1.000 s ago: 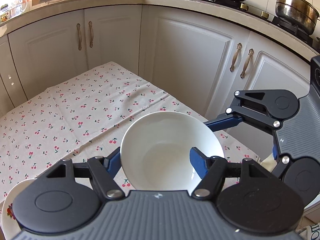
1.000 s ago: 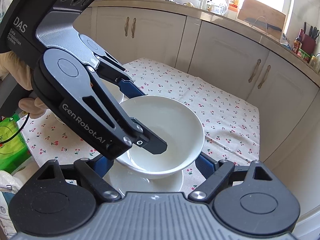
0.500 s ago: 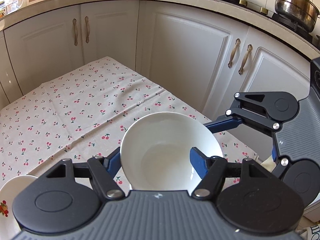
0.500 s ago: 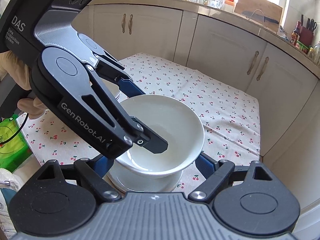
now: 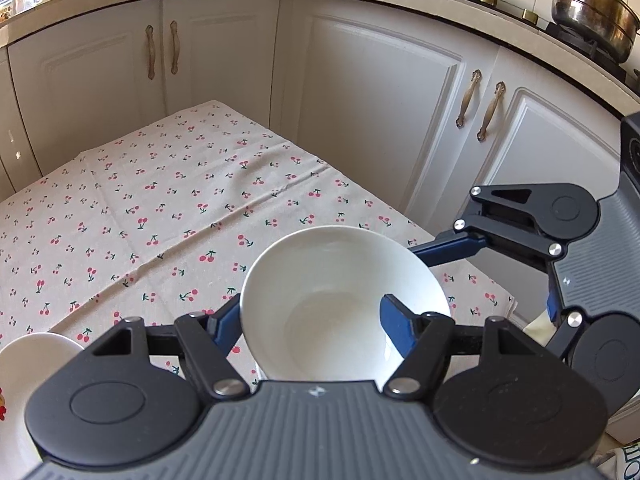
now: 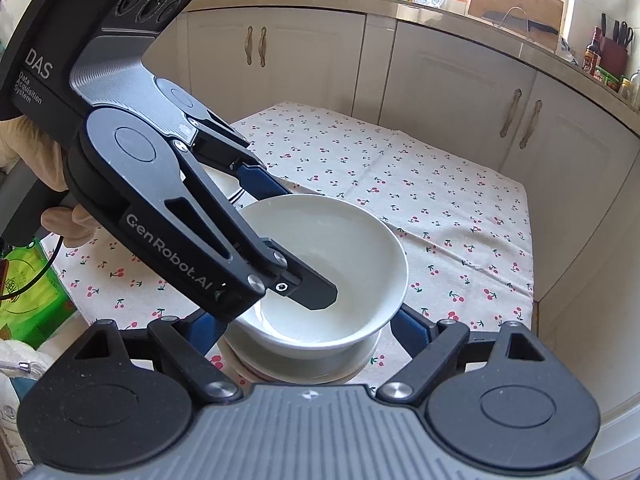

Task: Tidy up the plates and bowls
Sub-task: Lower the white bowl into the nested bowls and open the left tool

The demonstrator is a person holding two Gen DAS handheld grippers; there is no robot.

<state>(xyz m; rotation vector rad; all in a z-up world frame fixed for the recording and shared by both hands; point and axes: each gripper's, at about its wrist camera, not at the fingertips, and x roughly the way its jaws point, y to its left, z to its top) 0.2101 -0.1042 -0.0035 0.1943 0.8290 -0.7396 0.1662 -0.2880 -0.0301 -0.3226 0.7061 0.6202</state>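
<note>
A white bowl (image 5: 340, 304) is held in my left gripper (image 5: 310, 318), which is shut on its near rim, one finger inside and one outside. In the right wrist view the same bowl (image 6: 336, 264) hangs just above a stack of white dishes (image 6: 304, 372) on the cherry-print tablecloth (image 6: 420, 200). My right gripper (image 6: 310, 330) is open, its blue fingers spread on both sides of that stack, beneath the bowl. The right gripper also shows at the right of the left wrist view (image 5: 520, 232).
A white dish with a red print (image 5: 24, 360) sits at the table's near left edge. White kitchen cabinets (image 5: 380, 100) surround the table closely. A steel pot (image 5: 592, 8) and a pan stand on the stove. A green bag (image 6: 28, 300) lies left of the table.
The left gripper and its bowl have come lower over the stack between the right gripper's fingers. The printed dish at the left has slid further out of view.
</note>
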